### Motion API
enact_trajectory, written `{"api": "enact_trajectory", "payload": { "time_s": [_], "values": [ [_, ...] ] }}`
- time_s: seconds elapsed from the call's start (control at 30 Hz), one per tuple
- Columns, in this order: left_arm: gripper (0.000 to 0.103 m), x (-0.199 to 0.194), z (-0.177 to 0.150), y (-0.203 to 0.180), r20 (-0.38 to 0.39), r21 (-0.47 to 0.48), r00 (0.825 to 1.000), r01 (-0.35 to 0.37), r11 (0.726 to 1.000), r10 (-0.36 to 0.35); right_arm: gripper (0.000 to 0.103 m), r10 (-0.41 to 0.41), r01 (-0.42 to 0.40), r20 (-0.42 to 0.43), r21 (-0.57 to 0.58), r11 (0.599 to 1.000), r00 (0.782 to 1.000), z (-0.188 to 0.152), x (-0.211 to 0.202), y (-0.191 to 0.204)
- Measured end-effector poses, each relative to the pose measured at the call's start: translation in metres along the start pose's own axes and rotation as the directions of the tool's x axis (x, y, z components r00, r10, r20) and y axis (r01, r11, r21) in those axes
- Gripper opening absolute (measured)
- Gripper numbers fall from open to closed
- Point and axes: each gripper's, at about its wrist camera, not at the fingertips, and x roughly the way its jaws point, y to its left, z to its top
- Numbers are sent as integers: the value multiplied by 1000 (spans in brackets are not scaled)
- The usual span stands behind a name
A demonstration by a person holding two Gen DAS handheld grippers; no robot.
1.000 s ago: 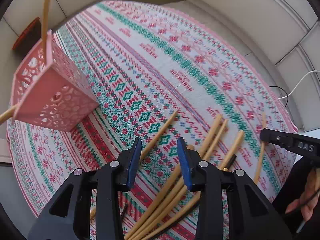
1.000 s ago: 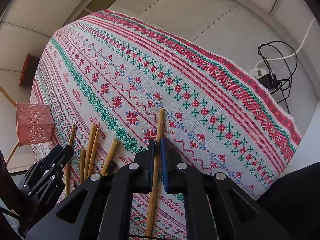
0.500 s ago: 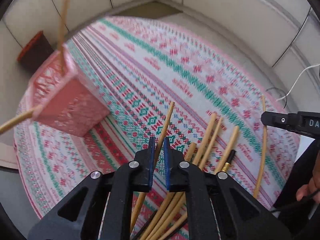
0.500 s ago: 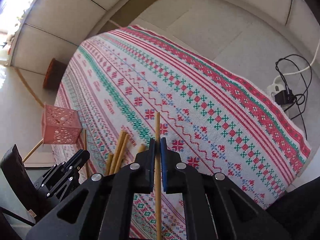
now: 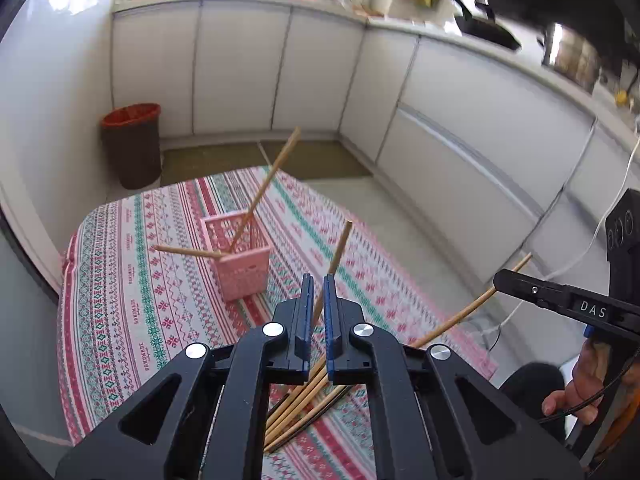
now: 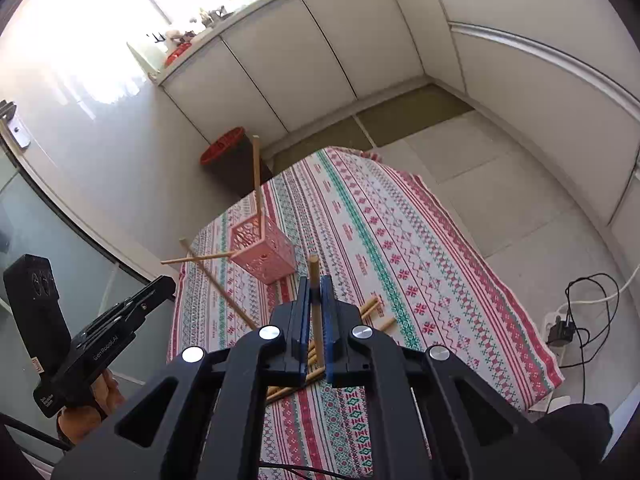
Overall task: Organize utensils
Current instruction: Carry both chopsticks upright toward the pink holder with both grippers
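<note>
A: Start with the sticks. Where are they?

B: Each gripper has one. In the left wrist view, the left gripper [image 5: 317, 300] is pinching a wooden chopstick [image 5: 338, 250] low on its length, and the free end slants up toward the centre of the frame. The right gripper [image 6: 316, 300] is pressed onto another chopstick [image 6: 314, 276], which stands nearly upright between the blue pads.

A: And the rest?

B: A loose bundle of chopsticks [image 5: 298, 404] lies on the patterned cloth [image 5: 132, 288] at lower centre, partly hidden behind the jaws. The pink basket [image 5: 240, 264], left of centre, already holds two sticks, one leaning up to the right and one poking out to the left.

A: How would you expect them to handle?

B: Light, stiff and smooth, I'd judge. A thin round stick can pivot in a two-pad pinch, so a grip nearer the middle would swing less than one near an end. The left one looks held fairly low, so its long free end may wobble.

A: Anything about the basket?

B: It looks light, being perforated plastic. A stick pushed against its wall might tip or slide it, so dropping the stick in from above seems safer.

A: Beyond that?

B: A dark bin with an orange rim [image 5: 132, 144] stands on the floor at upper left, beside white cabinets [image 5: 240, 68].
</note>
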Motion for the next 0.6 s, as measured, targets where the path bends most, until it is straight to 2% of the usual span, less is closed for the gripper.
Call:
{"api": "enact_trajectory", "payload": {
  "time_s": [0.13,0.23,0.27,0.3,0.33,0.4,0.53,0.6],
  "values": [
    [4,-21,21,-4,66,-19,998,19,1000,-18,6,35,-34,63,-19,999,997,27,-26,13],
    [4,-14,26,-12,15,31,1000,6,999,-7,6,37,-36,113,-12,999,993,45,-42,18],
    [4,-4,26,-16,-28,52,1000,13,999,-12,6,28,-26,134,-13,1000,991,49,-47,15],
    [9,18,21,-14,-115,68,993,48,997,-40,6,15,-14,147,-12,1000,989,51,-49,13],
    [18,37,17,-18,-202,71,978,60,996,-44,6,-4,4,155,-5,1000,988,53,-50,8],
    [30,78,6,-28,-295,103,955,-5,995,35,6,-33,28,148,37,999,988,56,-47,-9],
    [33,162,-11,-47,-454,147,888,-10,989,76,6,-57,40,104,161,986,993,56,-32,-55],
    [33,197,-13,-53,-486,169,865,-46,985,123,6,-72,57,74,192,980,995,54,-20,-74]
  ]
}}
